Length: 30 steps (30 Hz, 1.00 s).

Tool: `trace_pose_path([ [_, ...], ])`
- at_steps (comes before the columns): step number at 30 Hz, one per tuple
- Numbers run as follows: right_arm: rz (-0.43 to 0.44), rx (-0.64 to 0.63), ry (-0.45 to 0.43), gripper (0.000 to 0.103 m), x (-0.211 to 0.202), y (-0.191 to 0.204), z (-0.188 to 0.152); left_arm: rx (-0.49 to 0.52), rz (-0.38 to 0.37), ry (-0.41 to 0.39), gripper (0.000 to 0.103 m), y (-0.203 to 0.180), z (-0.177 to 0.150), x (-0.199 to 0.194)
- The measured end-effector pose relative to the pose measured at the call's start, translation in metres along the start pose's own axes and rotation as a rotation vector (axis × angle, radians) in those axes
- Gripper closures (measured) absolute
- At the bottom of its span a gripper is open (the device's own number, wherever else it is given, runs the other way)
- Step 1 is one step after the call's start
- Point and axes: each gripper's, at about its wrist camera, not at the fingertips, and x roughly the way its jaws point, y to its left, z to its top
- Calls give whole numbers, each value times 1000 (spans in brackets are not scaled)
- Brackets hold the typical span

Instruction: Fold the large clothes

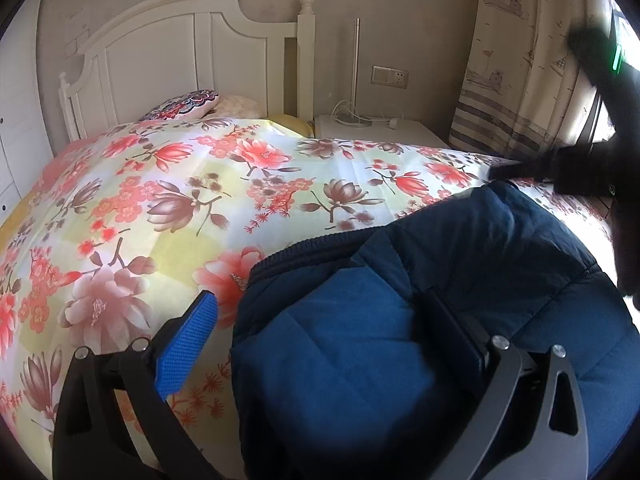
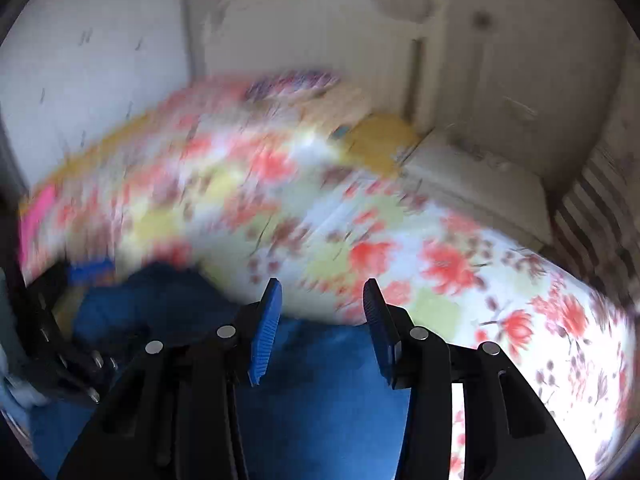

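A dark blue padded jacket (image 1: pixel 400 320) lies folded in a thick bundle on the flowered bed cover (image 1: pixel 180 200). My left gripper (image 1: pixel 328 320) is open wide, its jaws standing either side of the jacket's near fold; the right finger rests on the cloth. In the blurred right wrist view, my right gripper (image 2: pixel 322 320) is open and empty, above the jacket (image 2: pixel 320 400). The right gripper also shows as a dark blurred shape (image 1: pixel 592 168) at the right edge of the left wrist view. The left gripper shows at the left edge of the right wrist view (image 2: pixel 60 344).
A white headboard (image 1: pixel 180 52) and pillows (image 1: pixel 188 104) stand at the far end of the bed. A white nightstand (image 1: pixel 380 132) with a lamp pole is beside it. Patterned curtains (image 1: pixel 520 60) hang at the right.
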Motion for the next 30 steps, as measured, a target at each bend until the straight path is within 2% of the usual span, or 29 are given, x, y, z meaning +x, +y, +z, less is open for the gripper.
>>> trace_pose_path([
  [1, -11, -65, 88, 61, 22, 13, -8, -6, 1, -3, 2, 1, 0, -1],
  [2, -57, -129, 91, 61, 37, 24, -18, -10, 1, 2, 2, 2, -1, 0],
  [5, -81, -138, 119, 61, 33, 28, -10, -19, -5, 9, 2, 4, -1, 2],
  [7, -108, -144, 100, 61, 21, 32, -1, -17, -3, 9, 2, 3, -1, 2],
  [10, -35, -135, -30, 61, -6, 46, 11, -20, -5, 10, 2, 4, -1, 2],
  [11, -34, -142, -14, 61, 0, 48, 10, -18, -4, 11, 2, 3, -1, 2],
  [13, -32, -180, 126, 61, 37, 53, -2, -8, 5, 27, 2, 2, -1, 5],
  [15, 33, -91, 125, 61, 43, 39, -4, 3, 7, 37, 2, 1, 0, 5],
  [16, 48, -47, 110, 61, 38, 30, -3, 17, 17, 36, 2, 0, 1, 3],
  [18, 19, -18, 61, 61, 19, 25, -3, 83, 73, 31, 2, -8, 5, -5],
  [20, -13, 27, -30, 61, -19, 18, -9, 159, 195, -11, 2, -18, 9, -29],
  [22, 28, 63, -109, 61, -53, 13, -19, 184, 248, -39, 3, -21, 8, -57],
  [24, 57, 63, -172, 60, -87, 15, -37, 189, 262, -71, 2, -24, 1, -89],
  [27, 70, 26, -200, 57, -114, 30, -67, 245, 347, -112, 2, -38, -26, -132],
  [28, 75, 20, -200, 56, -116, 34, -73, 262, 359, -104, 2, -42, -40, -142],
  [30, 98, 4, -183, 48, -116, 46, -92, 254, 311, -39, 2, -44, -69, -148],
])
